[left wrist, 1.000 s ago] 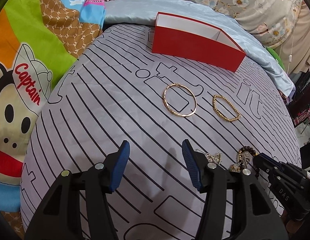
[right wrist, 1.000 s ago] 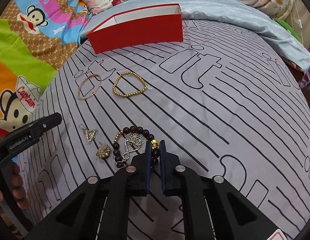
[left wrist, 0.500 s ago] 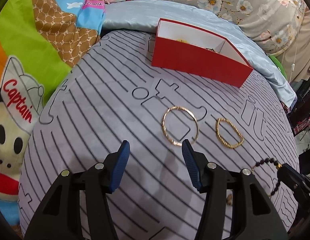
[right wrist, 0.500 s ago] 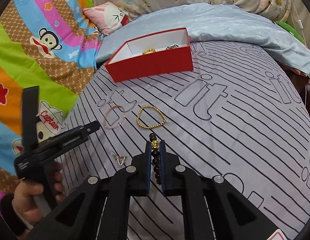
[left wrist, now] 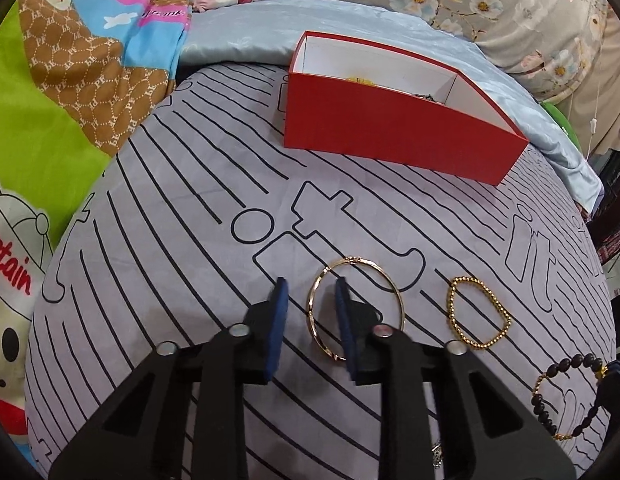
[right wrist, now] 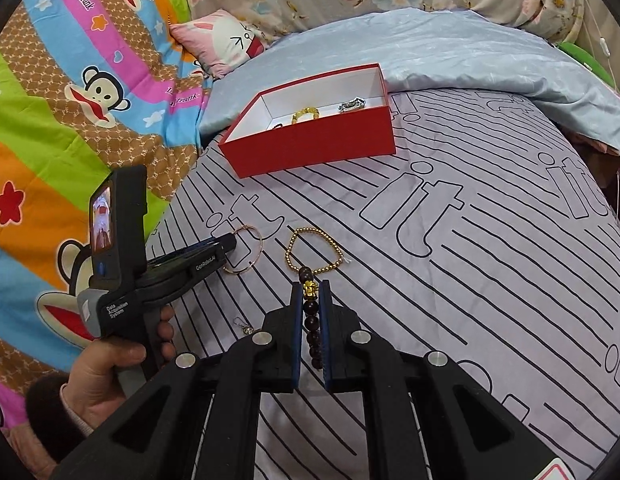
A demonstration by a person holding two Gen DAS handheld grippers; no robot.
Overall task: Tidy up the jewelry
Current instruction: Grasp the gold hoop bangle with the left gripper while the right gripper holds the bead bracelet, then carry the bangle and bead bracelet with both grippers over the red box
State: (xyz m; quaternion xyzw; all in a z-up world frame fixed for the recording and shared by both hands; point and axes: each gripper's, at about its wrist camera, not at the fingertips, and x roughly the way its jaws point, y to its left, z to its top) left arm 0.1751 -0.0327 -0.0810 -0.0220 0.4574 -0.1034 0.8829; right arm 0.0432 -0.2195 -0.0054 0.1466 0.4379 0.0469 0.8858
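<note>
In the left wrist view, the left gripper is reaching from the bottom of the frame, its jaws closing astride the left rim of the gold bangle, which is lying flat on the striped grey bedspread just below centre. One blue pad is sitting inside the ring and the other outside, and neither is pressing the rim yet. Just right of the bangle, the gold bead bracelet is lying flat. At the lower right edge, the dark bead bracelet is hanging. The red box is standing in the upper centre.

In the right wrist view, the right gripper is rising from the bottom centre, clenched on the dark bead bracelet, whose beads are running up between the pads. Beyond its tip, the gold bead bracelet is resting on the bedspread. At left, a hand is gripping the left gripper, its tip at the bangle. The red box, upper centre, is holding a few pieces. A small charm is lying at lower left.
</note>
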